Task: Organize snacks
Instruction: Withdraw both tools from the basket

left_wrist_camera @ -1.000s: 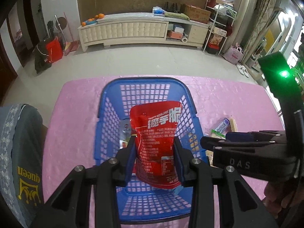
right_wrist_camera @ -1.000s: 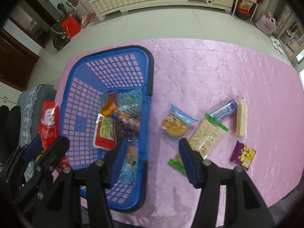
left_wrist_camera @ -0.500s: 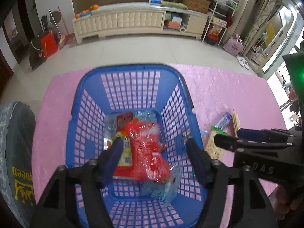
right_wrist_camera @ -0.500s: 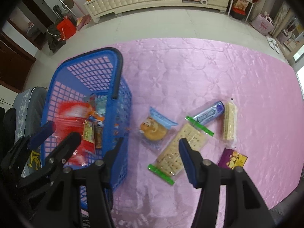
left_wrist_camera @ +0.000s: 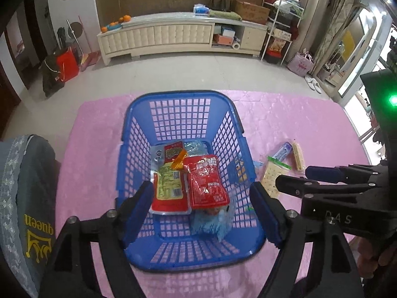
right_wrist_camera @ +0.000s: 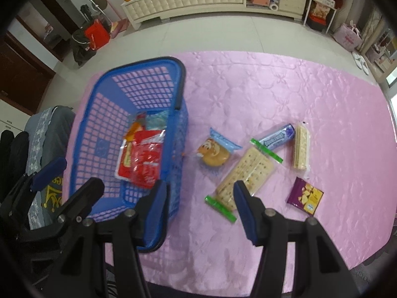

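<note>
A blue plastic basket (left_wrist_camera: 183,99) (right_wrist_camera: 99,114) stands on the pink tablecloth (left_wrist_camera: 94,173) (right_wrist_camera: 273,87). Inside it lies a red snack pouch (left_wrist_camera: 207,182) (right_wrist_camera: 145,160) beside a red-and-yellow packet (left_wrist_camera: 168,186) and a light blue bag (left_wrist_camera: 211,221). My left gripper (left_wrist_camera: 202,204) hovers over the basket, jaws still opening, nothing between them. My right gripper (right_wrist_camera: 198,202) is open above the cloth just right of the basket, with nothing held. Near it lie a round cake in a wrapper (right_wrist_camera: 214,152), a long cracker pack (right_wrist_camera: 244,175), a blue candy roll (right_wrist_camera: 279,137), a wafer stick pack (right_wrist_camera: 301,149) and a purple packet (right_wrist_camera: 305,196).
A chair with a grey cover (left_wrist_camera: 22,198) (right_wrist_camera: 47,134) stands at the table's left side. The table edge runs along the right and near side. Beyond the table are a tiled floor and a long cream cabinet (left_wrist_camera: 158,37).
The left gripper let go of the red pouch, which dropped into the basket, and its jaws spread wide. The right gripper drifted right, so the loose snacks sit more centred in its view.
</note>
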The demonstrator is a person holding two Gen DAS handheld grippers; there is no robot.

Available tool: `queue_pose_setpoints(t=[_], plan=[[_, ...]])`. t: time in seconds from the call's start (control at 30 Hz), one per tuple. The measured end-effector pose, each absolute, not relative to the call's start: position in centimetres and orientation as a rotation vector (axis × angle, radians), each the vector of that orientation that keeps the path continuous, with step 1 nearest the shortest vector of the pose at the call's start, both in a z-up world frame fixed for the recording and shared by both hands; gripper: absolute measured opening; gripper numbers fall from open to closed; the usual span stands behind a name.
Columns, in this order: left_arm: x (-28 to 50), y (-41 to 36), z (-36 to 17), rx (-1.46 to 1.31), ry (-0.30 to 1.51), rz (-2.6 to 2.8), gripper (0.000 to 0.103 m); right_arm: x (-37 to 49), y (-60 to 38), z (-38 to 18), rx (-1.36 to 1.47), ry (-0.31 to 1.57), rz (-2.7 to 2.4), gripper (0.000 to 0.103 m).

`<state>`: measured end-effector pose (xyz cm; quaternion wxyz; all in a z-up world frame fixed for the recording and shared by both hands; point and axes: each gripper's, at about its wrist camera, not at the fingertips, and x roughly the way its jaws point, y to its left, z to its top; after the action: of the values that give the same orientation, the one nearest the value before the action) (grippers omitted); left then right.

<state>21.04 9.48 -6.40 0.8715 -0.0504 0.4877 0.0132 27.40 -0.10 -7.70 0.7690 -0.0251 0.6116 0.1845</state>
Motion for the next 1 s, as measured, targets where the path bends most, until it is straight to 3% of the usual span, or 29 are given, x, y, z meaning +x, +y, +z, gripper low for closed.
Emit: queue_pose_setpoints(t=[0.73,1.0], plan=[[12.6,5.2,0.6,-0.023,0.936,0.000,0.080,17.8,-3.9,1.1,-0.092,1.157,0.431,0.061],[13.7,1.1,-0.1,0.009,0.955,-0.020,0.080,17.8,-8.6,0.7,-0.031,1.148,0.396,0.070]])
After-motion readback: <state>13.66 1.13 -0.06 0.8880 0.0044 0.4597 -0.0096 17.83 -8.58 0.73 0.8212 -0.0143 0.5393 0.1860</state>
